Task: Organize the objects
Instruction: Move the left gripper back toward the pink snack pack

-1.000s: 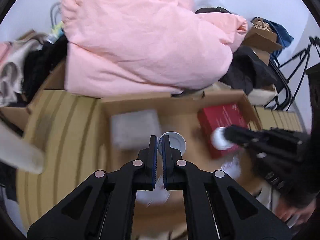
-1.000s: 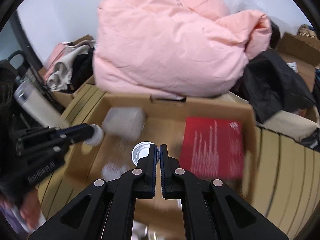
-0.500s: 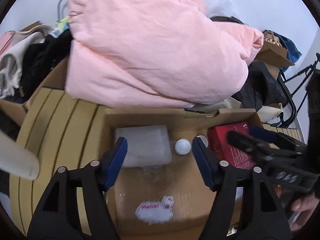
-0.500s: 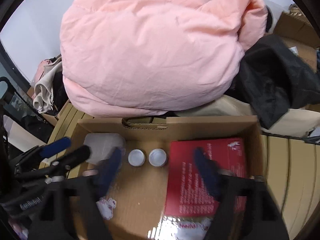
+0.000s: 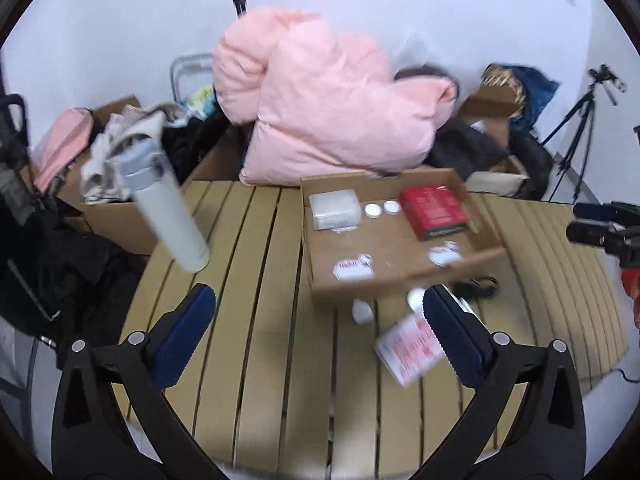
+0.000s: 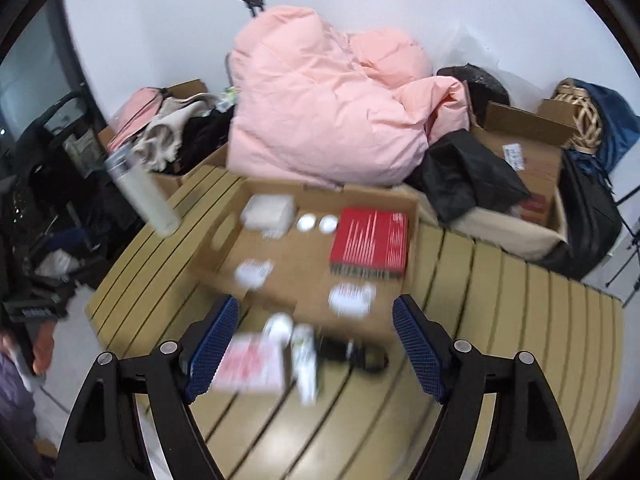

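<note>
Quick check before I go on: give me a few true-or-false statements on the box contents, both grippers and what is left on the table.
1. Both the left gripper and the right gripper are open and hold nothing. True.
2. The red box lies on the slatted table outside the cardboard box. False: it lies inside the cardboard box.
3. Two white round lids sit side by side between the white block and the red box. True.
4. Nothing remains on the table in front of the cardboard box. False: a red-and-white packet and other small items lie there.
</note>
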The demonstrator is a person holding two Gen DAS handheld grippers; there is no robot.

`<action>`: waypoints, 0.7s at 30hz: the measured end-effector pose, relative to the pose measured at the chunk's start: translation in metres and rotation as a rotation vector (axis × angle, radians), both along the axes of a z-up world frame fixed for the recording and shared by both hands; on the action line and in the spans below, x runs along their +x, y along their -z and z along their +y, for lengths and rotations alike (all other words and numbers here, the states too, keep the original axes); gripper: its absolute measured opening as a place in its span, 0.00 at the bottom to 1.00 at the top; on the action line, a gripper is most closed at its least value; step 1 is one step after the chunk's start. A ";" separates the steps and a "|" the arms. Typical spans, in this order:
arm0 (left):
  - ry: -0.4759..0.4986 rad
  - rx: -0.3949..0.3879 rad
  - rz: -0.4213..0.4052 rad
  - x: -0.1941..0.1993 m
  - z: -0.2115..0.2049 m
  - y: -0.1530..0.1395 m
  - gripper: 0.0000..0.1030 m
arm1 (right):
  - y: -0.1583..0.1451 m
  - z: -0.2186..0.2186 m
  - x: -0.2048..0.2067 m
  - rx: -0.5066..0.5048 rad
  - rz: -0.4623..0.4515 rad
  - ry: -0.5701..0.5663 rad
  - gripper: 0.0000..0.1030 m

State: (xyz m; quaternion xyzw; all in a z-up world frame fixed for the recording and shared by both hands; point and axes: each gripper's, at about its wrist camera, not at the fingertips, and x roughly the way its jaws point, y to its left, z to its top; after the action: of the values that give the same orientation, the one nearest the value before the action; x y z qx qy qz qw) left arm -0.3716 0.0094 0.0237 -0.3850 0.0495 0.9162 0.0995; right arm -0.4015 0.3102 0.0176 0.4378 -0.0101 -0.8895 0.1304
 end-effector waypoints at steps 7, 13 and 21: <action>-0.080 -0.152 0.277 0.164 -0.006 -0.009 1.00 | -0.020 -0.022 0.168 0.069 0.158 -0.077 0.81; -0.115 -0.023 0.232 0.238 -0.019 0.014 1.00 | 0.024 -0.050 0.269 0.041 0.226 0.022 0.81; -0.054 -0.043 0.145 0.255 -0.010 0.048 1.00 | 0.072 -0.075 0.301 -0.009 0.133 0.030 0.81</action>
State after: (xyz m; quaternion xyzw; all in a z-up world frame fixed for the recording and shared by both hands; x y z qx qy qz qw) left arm -0.1164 -0.0007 -0.0245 -0.3207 0.0660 0.9428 0.0625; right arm -0.1008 0.2355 -0.0542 0.3770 -0.0123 -0.9184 0.1193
